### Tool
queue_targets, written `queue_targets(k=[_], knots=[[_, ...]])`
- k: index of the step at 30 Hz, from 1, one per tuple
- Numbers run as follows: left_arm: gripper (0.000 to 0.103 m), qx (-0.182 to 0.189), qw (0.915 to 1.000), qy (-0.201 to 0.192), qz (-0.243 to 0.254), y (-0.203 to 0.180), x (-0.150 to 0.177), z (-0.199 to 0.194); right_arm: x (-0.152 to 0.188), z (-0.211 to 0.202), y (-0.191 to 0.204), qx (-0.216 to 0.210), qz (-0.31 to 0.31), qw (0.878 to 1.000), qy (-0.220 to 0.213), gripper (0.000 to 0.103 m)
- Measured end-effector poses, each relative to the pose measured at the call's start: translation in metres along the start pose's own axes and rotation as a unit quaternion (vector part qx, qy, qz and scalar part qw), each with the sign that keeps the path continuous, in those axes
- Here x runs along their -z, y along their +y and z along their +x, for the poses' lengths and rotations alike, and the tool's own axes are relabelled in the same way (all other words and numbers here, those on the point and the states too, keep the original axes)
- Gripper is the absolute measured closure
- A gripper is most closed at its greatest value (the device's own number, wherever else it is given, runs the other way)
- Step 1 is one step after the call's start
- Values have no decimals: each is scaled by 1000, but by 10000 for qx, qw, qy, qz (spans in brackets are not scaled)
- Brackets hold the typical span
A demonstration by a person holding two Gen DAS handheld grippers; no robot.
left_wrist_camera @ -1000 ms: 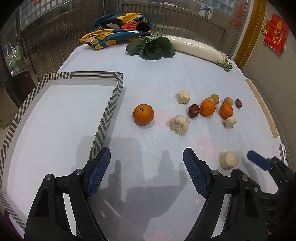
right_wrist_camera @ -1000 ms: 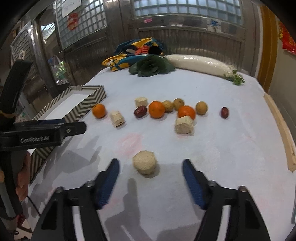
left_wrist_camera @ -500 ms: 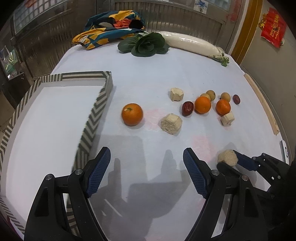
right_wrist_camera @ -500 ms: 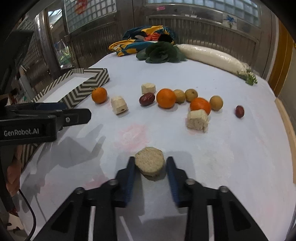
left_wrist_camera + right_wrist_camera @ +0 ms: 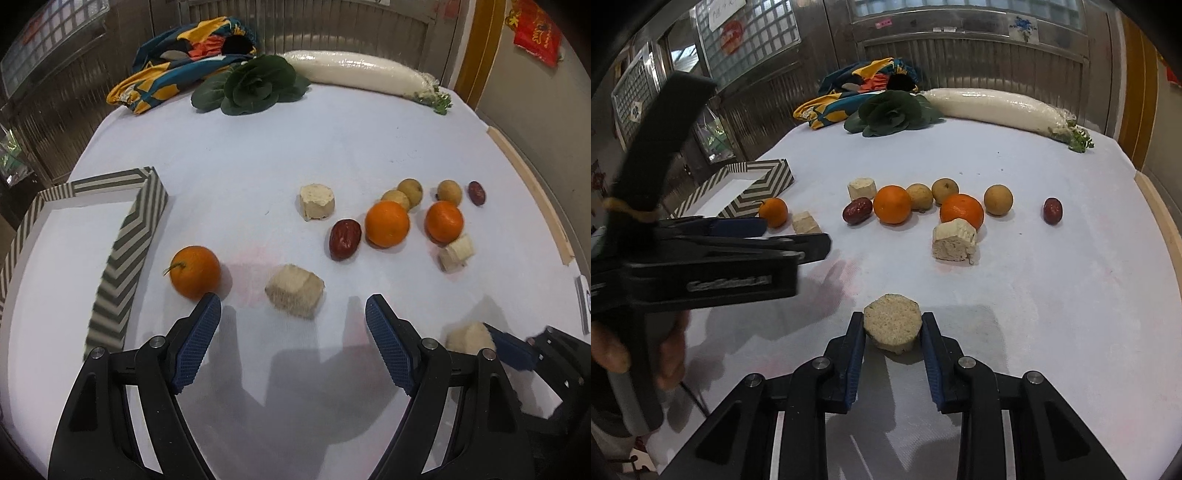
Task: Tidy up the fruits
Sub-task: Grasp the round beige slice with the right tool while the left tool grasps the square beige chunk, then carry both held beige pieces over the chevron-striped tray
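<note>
My right gripper (image 5: 892, 328) is shut on a round beige chunk (image 5: 892, 325), held just above the white table; this chunk also shows at the lower right of the left wrist view (image 5: 467, 338). My left gripper (image 5: 293, 325) is open and empty, its jaws either side of another beige chunk (image 5: 294, 290). An orange (image 5: 195, 272) lies just beyond its left finger. The striped tray (image 5: 125, 254) stands to the left. Two oranges (image 5: 387, 223), red dates (image 5: 344, 239), small brown fruits (image 5: 410, 188) and more beige chunks (image 5: 317, 202) lie mid-table.
A leafy green (image 5: 255, 86), a long white radish (image 5: 364, 74) and a coloured cloth (image 5: 184, 59) lie at the table's far edge. A wooden strip (image 5: 528, 195) runs along the right edge. A metal wall stands behind.
My right gripper closed on the round beige chunk and lifted it slightly. My left gripper moved forward and right, toward the orange and the beige chunk, still open.
</note>
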State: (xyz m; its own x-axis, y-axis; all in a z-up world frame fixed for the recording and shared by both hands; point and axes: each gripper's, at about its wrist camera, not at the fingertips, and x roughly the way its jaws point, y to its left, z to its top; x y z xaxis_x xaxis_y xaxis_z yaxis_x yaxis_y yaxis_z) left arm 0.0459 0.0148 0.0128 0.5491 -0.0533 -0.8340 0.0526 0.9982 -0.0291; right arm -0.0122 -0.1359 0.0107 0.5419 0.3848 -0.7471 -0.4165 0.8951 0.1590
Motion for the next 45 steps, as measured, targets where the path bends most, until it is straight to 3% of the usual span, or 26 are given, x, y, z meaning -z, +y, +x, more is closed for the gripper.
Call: queue_targets(k=[1,4,5,6,14,26,33,45], knots=[[24,24,10000,18,-26,1,0,3,0,0,-1,-24,25,10000,-5,74],[44,16,10000,12,-63,4,1,6,1,0,-1,-57,50,10000,-32,74],[62,28,10000,-10,-31,3,1,5,1,0,-2,-62,55,10000,-32,74],[71,60,10000,-19,24,2,1,4,1,0,-2,-69,58,10000,-25,74],[71,286,9993,-168,151,-1,13,-20,2,-3,0,40,64,9999,-79,74],[71,17,9989,-461,-8,19,34,-64,-1,-23,26,1,73,9995,-299,74],[71,-173,9984,-520,-140,47,41,-86,-10,-23,56,-104,-167,9994,-299,74],[71,-601,9951,-574,-530,127,38,-111,-41,-3,116,-523,-501,9969,-301,74]])
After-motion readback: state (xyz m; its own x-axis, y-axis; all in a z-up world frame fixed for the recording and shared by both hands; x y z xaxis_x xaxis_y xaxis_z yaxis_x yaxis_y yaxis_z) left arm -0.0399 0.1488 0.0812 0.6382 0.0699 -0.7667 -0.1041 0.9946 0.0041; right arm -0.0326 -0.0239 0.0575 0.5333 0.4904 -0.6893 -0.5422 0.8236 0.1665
